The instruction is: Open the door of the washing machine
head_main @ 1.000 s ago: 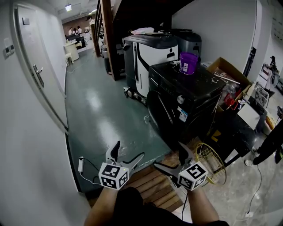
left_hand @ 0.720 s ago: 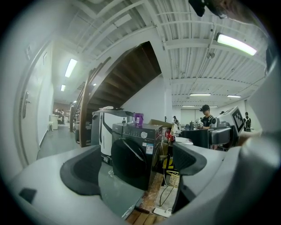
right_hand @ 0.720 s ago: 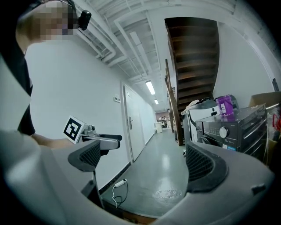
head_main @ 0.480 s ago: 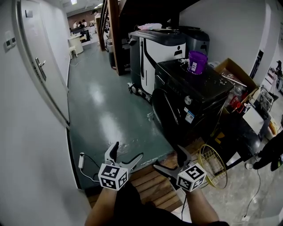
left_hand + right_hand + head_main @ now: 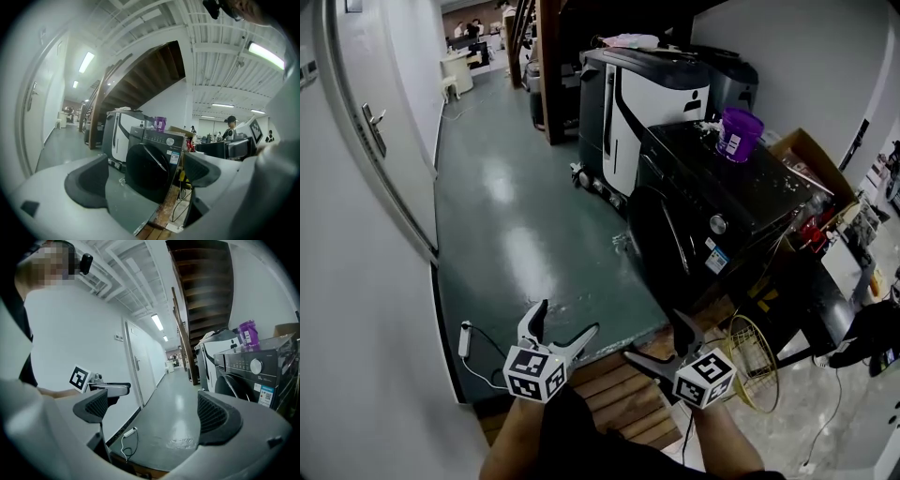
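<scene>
Black washing machine (image 5: 712, 225): looms slightly larger in the head view than a second ago, so the person is closing in and this is only the approach.
Door (image 5: 661, 246): round, looks shut, untouched, ahead of both grippers and well apart.
Left gripper (image 5: 565, 321): fingers spread wide, empty, with the door framed between them.
Right gripper (image 5: 656, 339): fingers spread wide, grasping nothing.

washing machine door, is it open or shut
Shut. The round door lies flush with the washing machine front, no gap showing in head or left gripper view.
</scene>
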The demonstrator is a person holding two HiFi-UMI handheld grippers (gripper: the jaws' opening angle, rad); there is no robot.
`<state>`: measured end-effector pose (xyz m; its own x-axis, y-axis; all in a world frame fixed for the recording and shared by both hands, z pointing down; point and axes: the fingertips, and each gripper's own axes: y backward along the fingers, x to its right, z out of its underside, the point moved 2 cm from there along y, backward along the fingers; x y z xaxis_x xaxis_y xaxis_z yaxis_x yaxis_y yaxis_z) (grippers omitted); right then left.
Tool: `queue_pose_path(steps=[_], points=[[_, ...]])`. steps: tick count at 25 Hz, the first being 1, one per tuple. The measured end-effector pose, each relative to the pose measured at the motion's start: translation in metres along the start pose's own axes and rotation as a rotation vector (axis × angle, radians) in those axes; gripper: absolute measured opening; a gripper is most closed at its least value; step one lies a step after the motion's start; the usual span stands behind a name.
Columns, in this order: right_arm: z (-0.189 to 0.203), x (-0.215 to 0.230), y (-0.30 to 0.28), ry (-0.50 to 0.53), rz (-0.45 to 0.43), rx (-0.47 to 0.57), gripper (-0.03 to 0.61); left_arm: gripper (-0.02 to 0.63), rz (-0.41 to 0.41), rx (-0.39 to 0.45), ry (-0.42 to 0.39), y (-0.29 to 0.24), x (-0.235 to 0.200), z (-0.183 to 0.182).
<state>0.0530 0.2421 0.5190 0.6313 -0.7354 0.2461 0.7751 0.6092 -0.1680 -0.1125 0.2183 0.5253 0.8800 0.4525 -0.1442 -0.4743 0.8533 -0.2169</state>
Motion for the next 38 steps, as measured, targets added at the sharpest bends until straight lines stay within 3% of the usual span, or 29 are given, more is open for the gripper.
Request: queue_pose_path(steps=[4, 7, 16, 29, 38], points=[[-0.010, 0.011, -0.041, 0.005, 0.007, -0.009, 0.583, 0.500, -0.007, -0.010, 0.006, -0.016, -0.039, -0.005], [-0.030, 0.012, -0.079, -0.003, 0.017, -0.018, 0.583, 0.499, -0.027, -0.032, -0.041, -0.022, -0.073, -0.022], [-0.126, -0.022, -0.162, 0.012, 0.010, 0.028, 0.583, 0.497, -0.013, -0.007, -0.039, -0.006, -0.155, -0.108], [-0.140, -0.007, -0.192, -0.032, 0.047, 0.051, 0.581, 0.497, 0.008, -0.006, -0.032, -0.018, -0.192, -0.132], [-0.146, 0.070, -0.249, -0.084, 0.079, 0.036, 0.580, 0.495, 0.027, -0.066, -0.010, -0.104, -0.239, -0.135]])
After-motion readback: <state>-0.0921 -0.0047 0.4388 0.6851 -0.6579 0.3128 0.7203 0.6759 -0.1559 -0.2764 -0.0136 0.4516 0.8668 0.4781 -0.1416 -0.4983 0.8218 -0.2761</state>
